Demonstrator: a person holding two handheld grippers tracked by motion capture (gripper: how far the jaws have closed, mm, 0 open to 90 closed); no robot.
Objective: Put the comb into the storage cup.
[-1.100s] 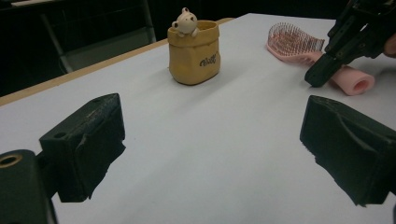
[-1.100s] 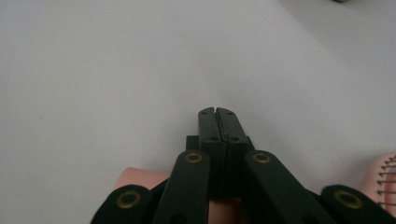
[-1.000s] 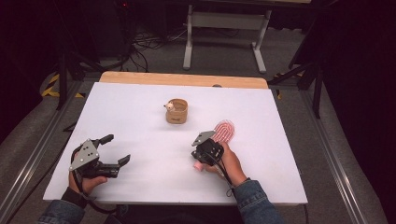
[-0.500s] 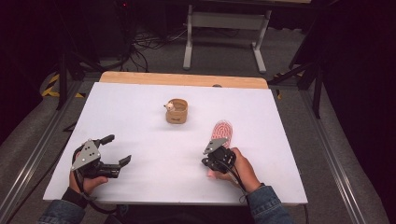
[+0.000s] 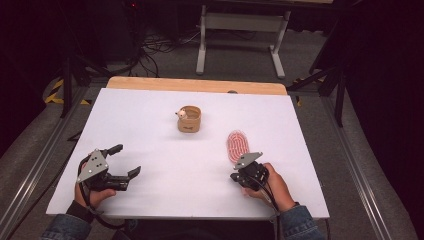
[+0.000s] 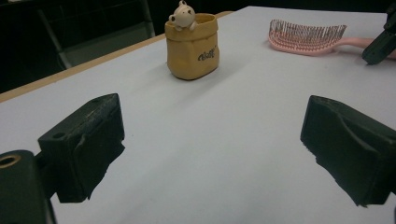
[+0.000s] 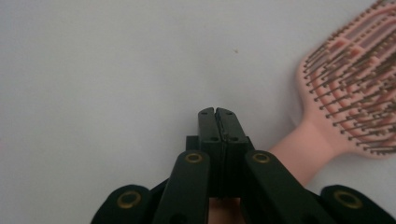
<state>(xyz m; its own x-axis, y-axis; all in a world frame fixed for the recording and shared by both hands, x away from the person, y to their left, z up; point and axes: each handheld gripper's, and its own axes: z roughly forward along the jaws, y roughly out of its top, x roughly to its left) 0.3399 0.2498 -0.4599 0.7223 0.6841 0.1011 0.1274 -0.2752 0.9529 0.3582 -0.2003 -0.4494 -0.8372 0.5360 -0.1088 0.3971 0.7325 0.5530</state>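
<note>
A pink hairbrush (image 5: 237, 145) lies bristles up on the white table (image 5: 150, 125), right of centre. My right gripper (image 5: 234, 176) sits just before its near end, pointing left, and hides the handle. In the right gripper view the right gripper (image 7: 215, 114) is shut, tips pressed together with nothing between them; the hairbrush (image 7: 355, 107) lies to their right and its handle runs under the gripper body. My left gripper (image 5: 126, 160) rests open near the front left. In the left gripper view the left gripper (image 6: 215, 149) has only bare table between its jaws.
A small tan pot with a little bear figure on its rim (image 5: 189, 119) stands mid-table, seen as the pot (image 6: 192, 44) in the left gripper view, with the hairbrush (image 6: 306, 36) and the right gripper (image 6: 380, 44) beyond. A wooden strip (image 5: 195, 85) edges the far side.
My right gripper has slid right and toward the near edge, staying shut. The hairbrush head has stayed about where it was. The left gripper has kept still.
</note>
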